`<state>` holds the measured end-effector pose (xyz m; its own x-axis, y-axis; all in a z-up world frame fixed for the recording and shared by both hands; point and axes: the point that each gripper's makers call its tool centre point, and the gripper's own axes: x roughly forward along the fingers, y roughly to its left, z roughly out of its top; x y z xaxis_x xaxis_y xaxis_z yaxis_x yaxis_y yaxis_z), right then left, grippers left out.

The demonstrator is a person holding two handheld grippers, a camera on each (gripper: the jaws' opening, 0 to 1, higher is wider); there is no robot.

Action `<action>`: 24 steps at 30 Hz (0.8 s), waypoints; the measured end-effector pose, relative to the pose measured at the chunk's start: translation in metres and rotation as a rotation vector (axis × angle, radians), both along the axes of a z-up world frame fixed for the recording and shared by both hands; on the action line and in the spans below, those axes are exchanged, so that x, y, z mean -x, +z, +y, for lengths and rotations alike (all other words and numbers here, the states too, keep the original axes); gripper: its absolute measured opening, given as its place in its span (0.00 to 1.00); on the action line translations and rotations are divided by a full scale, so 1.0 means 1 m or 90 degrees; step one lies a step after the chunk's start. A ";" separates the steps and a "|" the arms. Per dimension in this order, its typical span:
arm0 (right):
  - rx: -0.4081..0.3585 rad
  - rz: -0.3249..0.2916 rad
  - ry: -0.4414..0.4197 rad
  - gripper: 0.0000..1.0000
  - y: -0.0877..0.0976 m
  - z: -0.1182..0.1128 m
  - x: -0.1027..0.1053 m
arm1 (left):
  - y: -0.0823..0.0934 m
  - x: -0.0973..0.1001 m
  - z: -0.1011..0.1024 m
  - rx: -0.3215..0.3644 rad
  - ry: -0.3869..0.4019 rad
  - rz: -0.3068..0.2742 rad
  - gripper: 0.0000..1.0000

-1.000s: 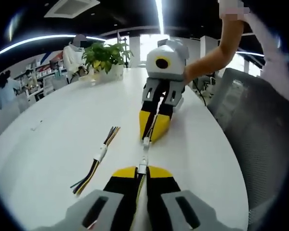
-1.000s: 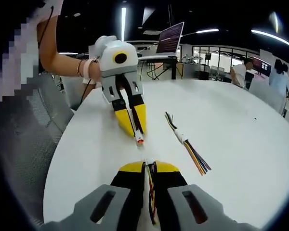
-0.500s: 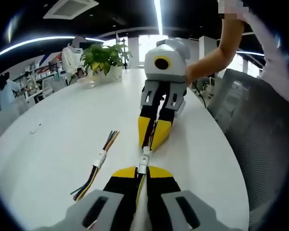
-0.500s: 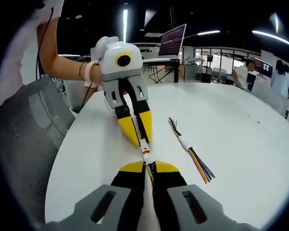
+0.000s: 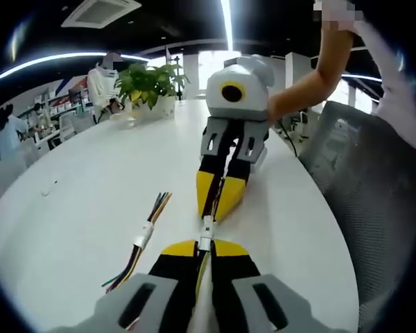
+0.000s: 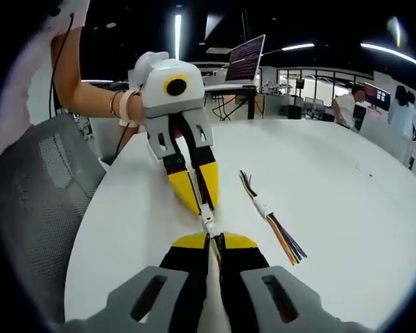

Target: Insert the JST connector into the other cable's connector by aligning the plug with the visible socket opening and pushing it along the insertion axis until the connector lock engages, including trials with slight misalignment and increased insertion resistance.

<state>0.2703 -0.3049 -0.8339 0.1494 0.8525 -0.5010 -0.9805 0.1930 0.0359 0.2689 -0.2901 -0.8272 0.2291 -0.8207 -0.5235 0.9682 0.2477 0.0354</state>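
Between the two sets of jaws, the white plug (image 5: 206, 226) and socket (image 6: 209, 223) meet nose to nose above the table (image 5: 76, 201). Left gripper (image 5: 203, 244) and right gripper (image 6: 215, 238) each pinch their cable, axes roughly collinear. Spare cable (image 6: 270, 211) lies beside them.

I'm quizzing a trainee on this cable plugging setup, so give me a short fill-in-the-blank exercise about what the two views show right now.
1. The tips of both hand-held grippers are coloured ____.
2. The spare cable with the white connector lies loose on the ____ table.
3. Between the left hand-held gripper and the right hand-held gripper sit the two ____ connectors, end to end.
4. At the table's far end stands a potted ____.

Missing words: yellow; white; JST; plant
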 end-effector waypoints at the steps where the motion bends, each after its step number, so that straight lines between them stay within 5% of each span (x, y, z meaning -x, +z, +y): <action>1: 0.000 0.002 -0.001 0.03 0.000 0.000 0.000 | 0.000 0.000 0.000 -0.001 0.000 0.001 0.01; 24: -0.018 0.024 -0.021 0.02 0.005 0.001 -0.005 | 0.007 -0.003 -0.007 0.020 -0.002 -0.009 0.00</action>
<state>0.2755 -0.3036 -0.8287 0.1597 0.8614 -0.4821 -0.9713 0.2242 0.0789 0.2719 -0.2969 -0.8198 0.2338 -0.8371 -0.4946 0.9684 0.2460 0.0415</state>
